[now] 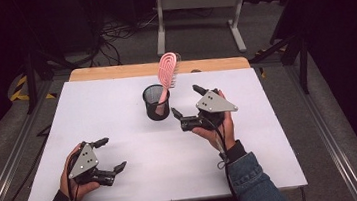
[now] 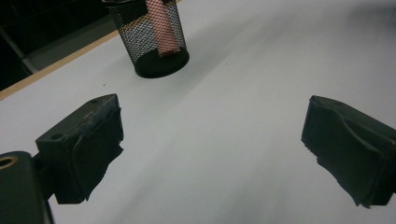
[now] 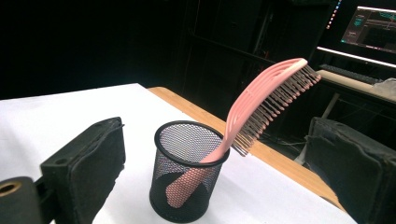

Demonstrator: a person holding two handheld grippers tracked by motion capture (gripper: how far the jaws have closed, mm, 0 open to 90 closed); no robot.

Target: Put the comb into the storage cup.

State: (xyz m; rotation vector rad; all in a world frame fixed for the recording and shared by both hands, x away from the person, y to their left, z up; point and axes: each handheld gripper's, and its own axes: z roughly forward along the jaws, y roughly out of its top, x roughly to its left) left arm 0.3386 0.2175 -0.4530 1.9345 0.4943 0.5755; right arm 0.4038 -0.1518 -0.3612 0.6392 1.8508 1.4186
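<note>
Pink hairbrush (image 3: 261, 100) bristles seen from right claw (image 1: 187, 105), both claws apart, mesh cup (image 3: 189, 170)

You've got blue denim sleeves w/ dark cuffs, and each hand carries a black two-jaw gripper, left gripper (image 1: 105, 154) and right gripper (image 1: 188, 101), each w/ a grey three-cornered plate w/ small dark screw dots on top, worn black jaw pads, and a black cable trailing back along the wrist.

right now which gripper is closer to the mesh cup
The right gripper: it sits open just beside the black mesh cup holding the pink brush. The left gripper rests open near the table's front edge.
</note>
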